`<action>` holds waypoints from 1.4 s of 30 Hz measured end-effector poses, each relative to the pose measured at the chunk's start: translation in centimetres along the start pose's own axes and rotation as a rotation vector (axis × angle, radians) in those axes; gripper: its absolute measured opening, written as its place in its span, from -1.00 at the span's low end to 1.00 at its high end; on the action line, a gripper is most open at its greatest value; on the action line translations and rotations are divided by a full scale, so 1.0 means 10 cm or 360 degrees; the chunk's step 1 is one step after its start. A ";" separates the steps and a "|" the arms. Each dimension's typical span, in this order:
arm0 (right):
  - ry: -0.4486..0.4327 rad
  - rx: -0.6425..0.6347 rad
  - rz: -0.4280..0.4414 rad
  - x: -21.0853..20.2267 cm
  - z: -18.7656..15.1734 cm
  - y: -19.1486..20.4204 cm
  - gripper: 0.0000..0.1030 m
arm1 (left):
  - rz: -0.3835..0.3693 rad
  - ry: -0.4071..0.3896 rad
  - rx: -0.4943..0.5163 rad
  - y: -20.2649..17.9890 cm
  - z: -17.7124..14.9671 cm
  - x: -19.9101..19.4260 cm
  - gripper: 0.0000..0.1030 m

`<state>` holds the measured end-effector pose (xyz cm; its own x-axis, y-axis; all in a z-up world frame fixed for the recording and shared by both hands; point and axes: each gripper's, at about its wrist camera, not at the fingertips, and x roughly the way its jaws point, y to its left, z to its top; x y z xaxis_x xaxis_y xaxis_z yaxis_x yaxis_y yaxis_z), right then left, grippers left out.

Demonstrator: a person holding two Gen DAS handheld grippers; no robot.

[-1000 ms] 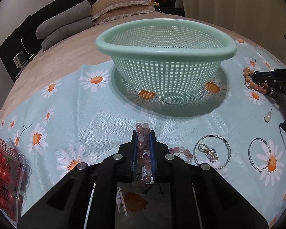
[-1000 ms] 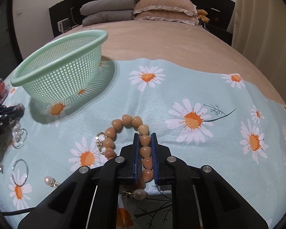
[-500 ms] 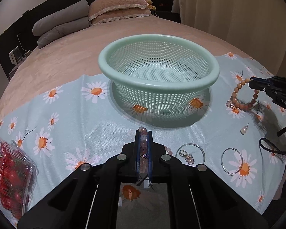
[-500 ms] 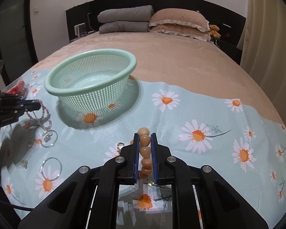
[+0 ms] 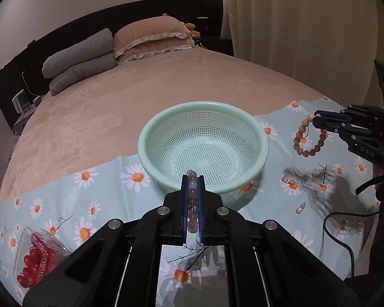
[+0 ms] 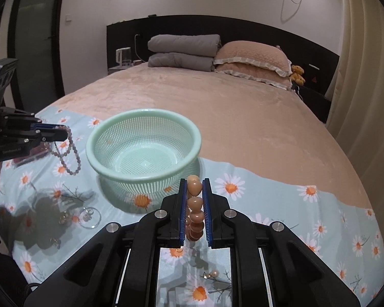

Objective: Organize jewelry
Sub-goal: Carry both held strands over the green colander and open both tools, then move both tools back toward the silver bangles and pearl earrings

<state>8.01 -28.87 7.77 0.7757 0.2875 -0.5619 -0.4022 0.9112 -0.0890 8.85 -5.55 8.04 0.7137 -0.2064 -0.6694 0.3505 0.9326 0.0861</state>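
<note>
A mint-green mesh basket stands on the daisy-print cloth. My left gripper is shut on a pink bead bracelet and holds it above the basket's near rim; from the right wrist view that gripper hangs the bracelet left of the basket. My right gripper is shut on an orange-brown bead bracelet, raised near the basket; in the left wrist view that gripper dangles the bracelet right of the basket.
Loose jewelry lies on the cloth: a pearl earring, small earrings, a silver bangle. A clear box of cherry tomatoes sits at the left. A black cable runs at the right. Pillows lie at the bed's head.
Both grippers have risen from the cloth with their bracelets, which now hang in the air. The basket looks lower and farther below both cameras.
</note>
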 end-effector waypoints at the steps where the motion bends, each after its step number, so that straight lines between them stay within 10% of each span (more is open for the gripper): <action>1: -0.0012 -0.0012 -0.0015 0.00 0.04 0.02 -0.78 | 0.0009 -0.0011 0.0005 0.01 0.04 0.00 -0.88; 13: -0.0115 -0.0003 0.0113 0.08 0.40 0.21 -0.78 | -0.0106 -0.0064 -0.0003 -0.01 0.49 0.14 -0.88; 35: 0.0028 0.0097 0.0196 0.63 0.25 0.36 -0.77 | -0.0097 0.0152 -0.0045 0.03 0.24 0.73 -0.86; 36: 0.0041 0.0100 0.0185 0.65 0.24 0.35 -0.73 | -0.0107 0.0127 -0.0044 0.03 0.23 0.71 -0.79; 38: 0.0016 0.0126 0.0088 0.63 0.21 0.30 0.07 | -0.0063 0.0077 -0.0042 0.05 0.21 0.66 0.64; 39: -0.0036 0.0144 0.0026 0.58 0.20 0.26 0.55 | 0.0008 0.0023 -0.0051 0.06 0.19 0.60 0.88; 42: -0.0106 0.0208 -0.0048 0.45 0.15 0.11 0.65 | 0.0082 -0.0048 -0.0025 0.12 0.16 0.48 0.89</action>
<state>11.79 -26.13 6.34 0.8188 0.2744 -0.5043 -0.3148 0.9492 0.0053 13.72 -5.89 6.13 0.7487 -0.1664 -0.6417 0.3033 0.9467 0.1083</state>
